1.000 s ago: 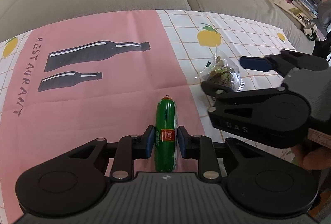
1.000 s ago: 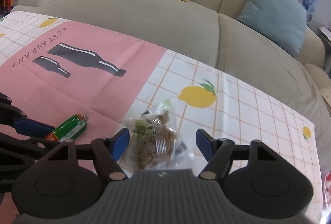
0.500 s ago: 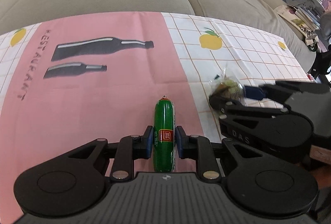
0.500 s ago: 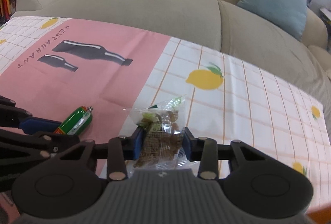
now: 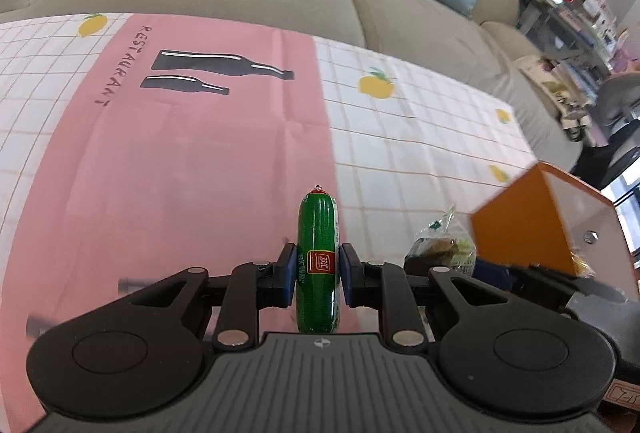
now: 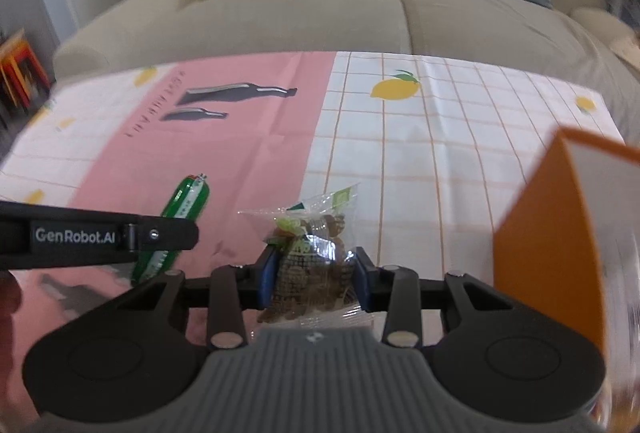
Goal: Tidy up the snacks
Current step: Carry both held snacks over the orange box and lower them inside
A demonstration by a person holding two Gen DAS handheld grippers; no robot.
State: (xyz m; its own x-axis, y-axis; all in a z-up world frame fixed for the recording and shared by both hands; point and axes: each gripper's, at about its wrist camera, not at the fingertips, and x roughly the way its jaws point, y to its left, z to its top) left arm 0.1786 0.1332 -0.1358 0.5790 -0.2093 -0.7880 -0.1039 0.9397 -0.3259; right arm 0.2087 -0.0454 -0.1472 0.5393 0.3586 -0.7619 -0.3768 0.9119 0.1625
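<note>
Left wrist view: a smooth, glossy green sausage (image 5: 318, 257) in tight plastic casing with a red label points away from the camera, above a creased tablecloth (image 5: 192, 161) that is pink with bottle prints in the middle and white checked with lemons at the sides. An orange box (image 5: 524, 221) stands at the right, the crinkled clear snack bag (image 5: 438, 247) just beside it. The left gripper (image 5: 318, 273) is clamped on the sausage, pads pressing both sides.

Right wrist view: the transparent bag (image 6: 314, 257) of brown pieces sits between the blue pads; the right gripper (image 6: 314, 275) grasps it. The left gripper's black finger crosses the sausage (image 6: 184, 207). The orange box (image 6: 548, 237) rises at right, a beige sofa (image 6: 320, 13) behind.
</note>
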